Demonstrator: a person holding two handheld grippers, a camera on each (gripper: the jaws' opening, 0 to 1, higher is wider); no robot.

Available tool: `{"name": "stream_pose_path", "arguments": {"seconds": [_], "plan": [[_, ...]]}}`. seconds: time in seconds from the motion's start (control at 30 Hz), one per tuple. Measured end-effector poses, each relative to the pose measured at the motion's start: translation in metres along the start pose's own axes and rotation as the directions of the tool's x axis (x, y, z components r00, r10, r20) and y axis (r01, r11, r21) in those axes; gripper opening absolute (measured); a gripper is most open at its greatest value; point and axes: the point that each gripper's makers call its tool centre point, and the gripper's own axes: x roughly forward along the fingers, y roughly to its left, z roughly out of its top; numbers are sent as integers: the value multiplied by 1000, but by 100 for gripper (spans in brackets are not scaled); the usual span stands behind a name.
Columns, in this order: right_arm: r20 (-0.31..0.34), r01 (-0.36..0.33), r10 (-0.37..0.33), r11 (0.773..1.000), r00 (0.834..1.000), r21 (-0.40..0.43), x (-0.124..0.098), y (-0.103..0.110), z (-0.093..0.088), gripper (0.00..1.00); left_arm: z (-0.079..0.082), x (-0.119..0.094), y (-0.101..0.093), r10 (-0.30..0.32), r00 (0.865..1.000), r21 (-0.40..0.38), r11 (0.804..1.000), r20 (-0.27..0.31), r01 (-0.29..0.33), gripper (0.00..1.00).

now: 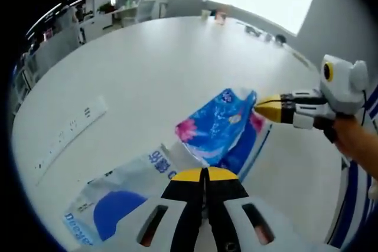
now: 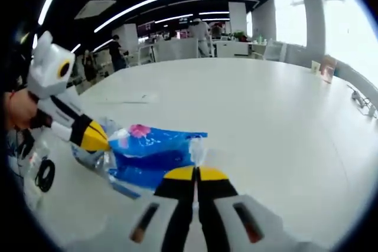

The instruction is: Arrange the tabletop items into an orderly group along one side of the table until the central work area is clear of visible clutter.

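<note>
The left tongs (image 1: pixel 205 174) have their yellow tips pressed together on the edge of a clear plastic bag (image 1: pixel 115 202) with blue print, which lies near the bench (image 1: pixel 147 75) edge closest to the person. Just beyond it lies a blue tissue pack (image 1: pixel 221 125) with pink flowers, touching the bag. The right tongs (image 1: pixel 266 108) come in from the side and pinch the far corner of that pack with tips closed; a hand (image 1: pixel 354 140) holds them. In the right gripper view, the right tongs (image 2: pixel 195 173) sit shut on the blue pack (image 2: pixel 156 149), and the left tongs (image 2: pixel 97 140) grip crumpled plastic beside it. A long white power strip (image 1: pixel 71 137) lies apart toward one bench side.
</note>
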Motion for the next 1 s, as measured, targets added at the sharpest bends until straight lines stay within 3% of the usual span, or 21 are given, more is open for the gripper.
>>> {"name": "stream_pose_path", "arguments": {"seconds": [0.8, 1.0], "plan": [[-14, -28, 28, 999, 999, 32, 9, 2, -9, 0, -2, 4, 6, 28, 1000, 66, 997, -6, -27, 0], [-18, -29, 30, 999, 999, 37, 10, 3, -11, 6, -1, 5, 6, 30, 1000, 67, 997, 1, -30, 0]]}}
